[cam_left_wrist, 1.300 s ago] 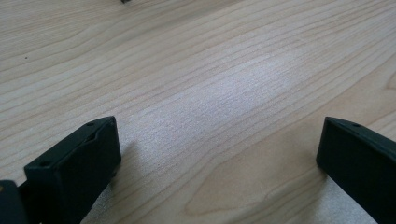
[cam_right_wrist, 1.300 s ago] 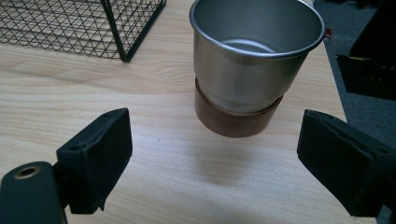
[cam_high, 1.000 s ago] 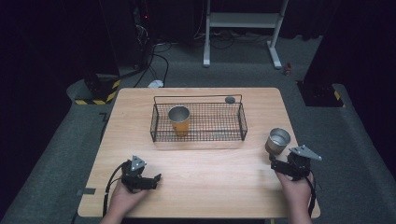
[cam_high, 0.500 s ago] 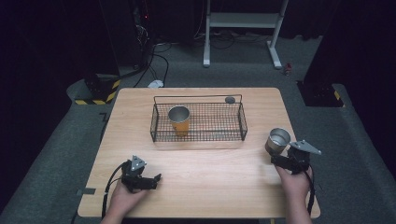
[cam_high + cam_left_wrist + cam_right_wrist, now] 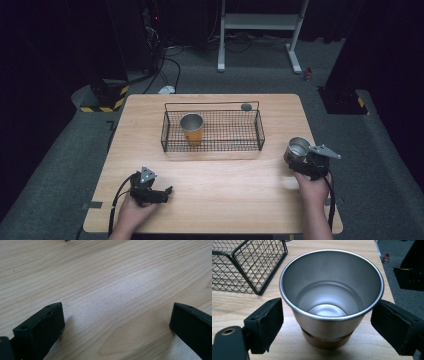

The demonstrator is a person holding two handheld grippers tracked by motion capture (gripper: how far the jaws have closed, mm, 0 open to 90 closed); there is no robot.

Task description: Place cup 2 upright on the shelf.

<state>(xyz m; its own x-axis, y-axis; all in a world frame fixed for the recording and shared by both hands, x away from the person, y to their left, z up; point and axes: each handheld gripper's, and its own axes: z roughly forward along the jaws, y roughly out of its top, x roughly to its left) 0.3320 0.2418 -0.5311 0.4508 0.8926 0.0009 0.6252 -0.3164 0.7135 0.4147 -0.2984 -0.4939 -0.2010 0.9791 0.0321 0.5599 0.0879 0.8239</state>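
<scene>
**Right claw closes in around steel cup at counter's right edge**

Since a second ago the right claw (image 5: pixel 303 162) has moved forward toward the steel cup (image 5: pixel 297 149); before, it sat a little nearer and to the right of it. The cup itself has not shifted: it stands upright near the right edge of the counter (image 5: pixel 225 190), well right of the wire basket (image 5: pixel 212 131). The left claw (image 5: pixel 165 192) has stayed put on the near left of the counter.

The high view gives the layout: the basket at the middle far side with an orange cup (image 5: pixel 192 128) standing in its left part, and a small dark disc (image 5: pixel 246 106) just beyond its far rail.

The right gripper view gives what the high view cannot: the jaws spread wide, one on each side of the steel cup (image 5: pixel 331 300), gaps showing on both sides, nothing gripped. The cup is empty, with a brown band at its base. A basket corner (image 5: pixel 249 265) lies at far left.

The left gripper view shows the left claw wide apart over bare wood (image 5: pixel 112 290), holding nothing.
</scene>
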